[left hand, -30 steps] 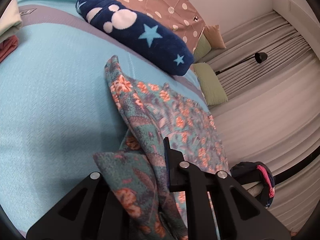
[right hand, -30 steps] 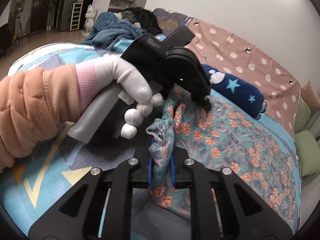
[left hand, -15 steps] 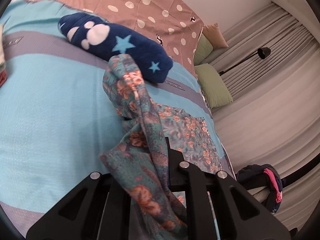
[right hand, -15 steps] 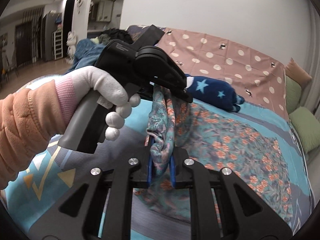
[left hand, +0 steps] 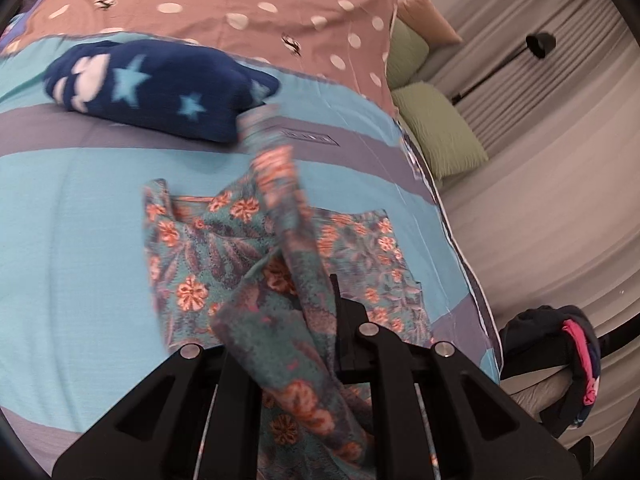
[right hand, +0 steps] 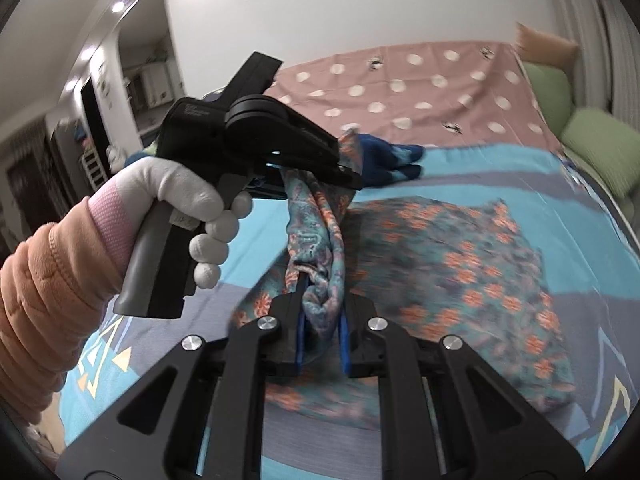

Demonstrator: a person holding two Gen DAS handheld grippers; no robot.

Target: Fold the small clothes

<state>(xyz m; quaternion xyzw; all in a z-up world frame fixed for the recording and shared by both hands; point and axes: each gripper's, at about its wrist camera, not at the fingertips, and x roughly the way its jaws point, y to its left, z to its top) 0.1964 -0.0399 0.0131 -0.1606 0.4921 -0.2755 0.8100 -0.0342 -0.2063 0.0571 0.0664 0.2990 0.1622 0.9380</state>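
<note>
A teal floral garment (left hand: pixel 224 256) with orange flowers lies partly spread on the blue bed cover (left hand: pixel 72 248). My left gripper (left hand: pixel 304 320) is shut on a bunched edge of it, held above the bed. My right gripper (right hand: pixel 322 332) is shut on another bunched edge of the same garment (right hand: pixel 472 272) between its blue pads. The left gripper (right hand: pixel 276 152), in a white-gloved hand, shows in the right wrist view, just above and beyond the right one. The cloth hangs taut between the two.
A navy star-patterned plush pillow (left hand: pixel 160 88) lies behind the garment. A pink polka-dot blanket (left hand: pixel 248 4) covers the far bed. Green pillows (left hand: pixel 436 132) sit at the bed's right end by grey curtains. Dark clothes (left hand: pixel 560 356) hang off the bed's right.
Both grippers have risen and swung with the garment edge, lifting the cloth off the bed. More of the garment now lies spread flat on the cover.
</note>
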